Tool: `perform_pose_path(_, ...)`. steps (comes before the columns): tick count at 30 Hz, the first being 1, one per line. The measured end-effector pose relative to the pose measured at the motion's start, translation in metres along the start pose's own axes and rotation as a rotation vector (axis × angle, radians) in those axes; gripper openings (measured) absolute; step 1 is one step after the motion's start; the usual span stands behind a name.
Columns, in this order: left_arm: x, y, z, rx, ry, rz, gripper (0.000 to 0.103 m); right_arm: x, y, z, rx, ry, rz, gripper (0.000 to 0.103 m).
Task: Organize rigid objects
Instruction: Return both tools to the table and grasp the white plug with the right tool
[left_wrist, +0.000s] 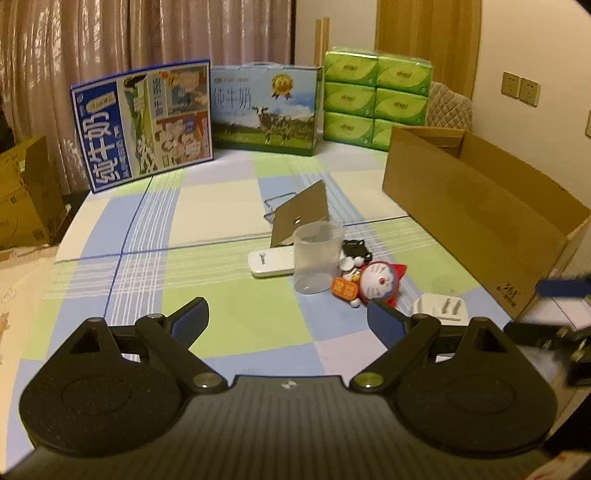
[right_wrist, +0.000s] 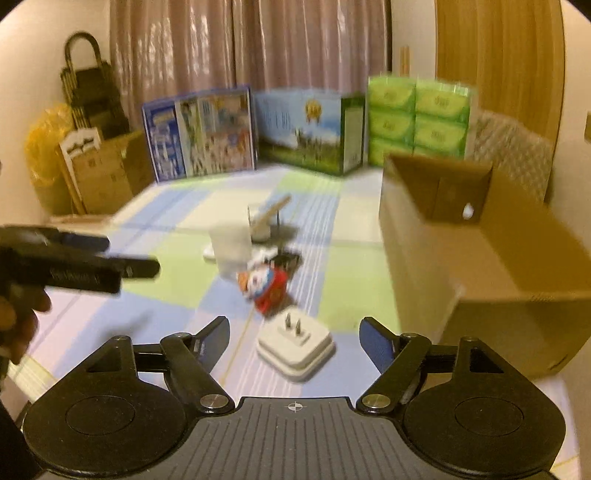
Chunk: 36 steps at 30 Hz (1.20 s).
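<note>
Right wrist view shows the right gripper (right_wrist: 293, 339) spread wide around, not touching, a white plug adapter (right_wrist: 295, 345) lying prongs-up near the tablecloth's (right_wrist: 166, 291) front edge beside the cardboard box (right_wrist: 480, 258). It looks light, stiff and smooth; its flat side walls seem safest to pinch. The left gripper (left_wrist: 286, 317) hangs spread and empty.

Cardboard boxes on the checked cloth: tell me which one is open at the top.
The plain brown cardboard box on the right, its flaps up and its inside showing. The blue milk carton box and the cow-print milk box at the back are shut.
</note>
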<state>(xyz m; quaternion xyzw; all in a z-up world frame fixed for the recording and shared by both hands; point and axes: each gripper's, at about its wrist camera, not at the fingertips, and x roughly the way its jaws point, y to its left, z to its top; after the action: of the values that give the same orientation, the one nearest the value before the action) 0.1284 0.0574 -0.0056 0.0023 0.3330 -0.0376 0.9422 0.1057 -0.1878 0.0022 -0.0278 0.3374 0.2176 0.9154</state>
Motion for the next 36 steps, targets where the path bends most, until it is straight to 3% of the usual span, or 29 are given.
perform_pose_path(12, 0.041, 0.013, -0.006, -0.076, 0.069, 0.008, 0.090, 0.078, -0.013, -0.017, 0.181, 0.142, -0.007, 0.076)
perform_pose_path(17, 0.052, 0.007, -0.007, -0.053, 0.094, 0.002, 0.090, 0.094, -0.012, -0.015, 0.262, 0.145, -0.022, 0.078)
perform_pose_path(25, 0.058, 0.000, -0.010, 0.022, 0.110, 0.043, 0.090, 0.111, 0.006, -0.009, 0.175, 0.128, -0.118, 0.080)
perform_pose_path(30, 0.059, 0.005, -0.010, -0.002, 0.115, 0.032, 0.090, 0.114, 0.010, -0.014, 0.102, 0.126, -0.131, 0.079)
perform_pose_path(32, 0.058, 0.005, -0.010, -0.006, 0.112, 0.031, 0.090, 0.112, 0.010, -0.016, 0.091, 0.128, -0.140, 0.074)
perform_pose_path(33, 0.058, 0.005, -0.010, -0.007, 0.110, 0.030, 0.090, 0.111, 0.009, -0.016, 0.085, 0.128, -0.148, 0.066)
perform_pose_path(36, 0.057, 0.006, -0.009, -0.016, 0.108, 0.026, 0.090, 0.110, 0.005, -0.014, 0.090, 0.132, -0.145, 0.064)
